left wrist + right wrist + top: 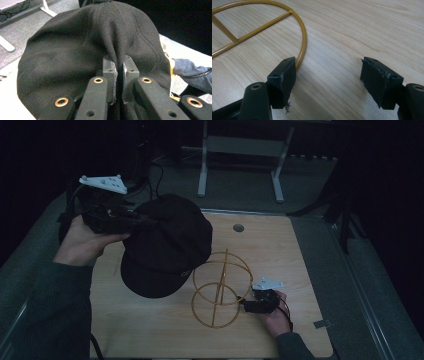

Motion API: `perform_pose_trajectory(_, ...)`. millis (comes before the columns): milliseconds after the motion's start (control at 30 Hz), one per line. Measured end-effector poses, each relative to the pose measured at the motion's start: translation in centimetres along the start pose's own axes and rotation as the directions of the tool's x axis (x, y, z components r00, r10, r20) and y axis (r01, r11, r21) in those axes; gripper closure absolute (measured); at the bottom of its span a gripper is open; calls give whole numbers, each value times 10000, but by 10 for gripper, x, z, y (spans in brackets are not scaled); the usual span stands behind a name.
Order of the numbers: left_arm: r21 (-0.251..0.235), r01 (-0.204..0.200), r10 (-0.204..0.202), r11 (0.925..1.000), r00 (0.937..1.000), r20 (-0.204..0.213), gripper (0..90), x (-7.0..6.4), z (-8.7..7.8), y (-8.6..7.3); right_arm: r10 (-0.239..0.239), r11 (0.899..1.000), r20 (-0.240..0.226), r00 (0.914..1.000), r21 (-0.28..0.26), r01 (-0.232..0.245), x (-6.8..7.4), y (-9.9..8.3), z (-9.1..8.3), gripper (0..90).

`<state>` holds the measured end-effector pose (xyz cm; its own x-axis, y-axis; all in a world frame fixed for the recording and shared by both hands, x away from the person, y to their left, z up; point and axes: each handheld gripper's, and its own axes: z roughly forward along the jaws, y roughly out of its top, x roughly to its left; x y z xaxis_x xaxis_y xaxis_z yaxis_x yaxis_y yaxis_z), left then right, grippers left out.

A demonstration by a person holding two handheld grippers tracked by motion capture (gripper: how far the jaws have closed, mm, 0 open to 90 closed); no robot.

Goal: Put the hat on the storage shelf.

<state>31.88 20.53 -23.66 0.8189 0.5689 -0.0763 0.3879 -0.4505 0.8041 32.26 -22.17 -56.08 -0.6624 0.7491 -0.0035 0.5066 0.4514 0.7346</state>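
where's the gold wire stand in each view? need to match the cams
High view: the gold wire stand stands on the table right of centre, between the black cap and the right gripper.
Left gripper view: a thin gold sliver at the cap's right edge, likely the stand.
Right gripper view: its base ring curves across the upper left, meeting the left jaw's tip.
Shared landmark: the light wood tabletop.
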Motion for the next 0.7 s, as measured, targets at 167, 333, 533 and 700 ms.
perform_pose_trajectory(167,-47,-36,36,10000,10000,-66,834,-1,0,5,-1,10000,0,10000,5,1,0,0,0,284)
perform_pose_trajectory(333,-84,-70,70,9999,10000,-18,834,-3,2,8,-8,10000,0,10000,4,8,0,0,0,284)
perform_pose_trajectory(533,-114,-125,126,9999,9999,90,834,-5,6,11,-4,10000,0,10000,6,4,0,0,0,284)
perform_pose_trajectory(700,-186,-180,185,9997,9995,264,834,-7,8,16,4,10000,-9,10000,2,-4,0,0,0,283)
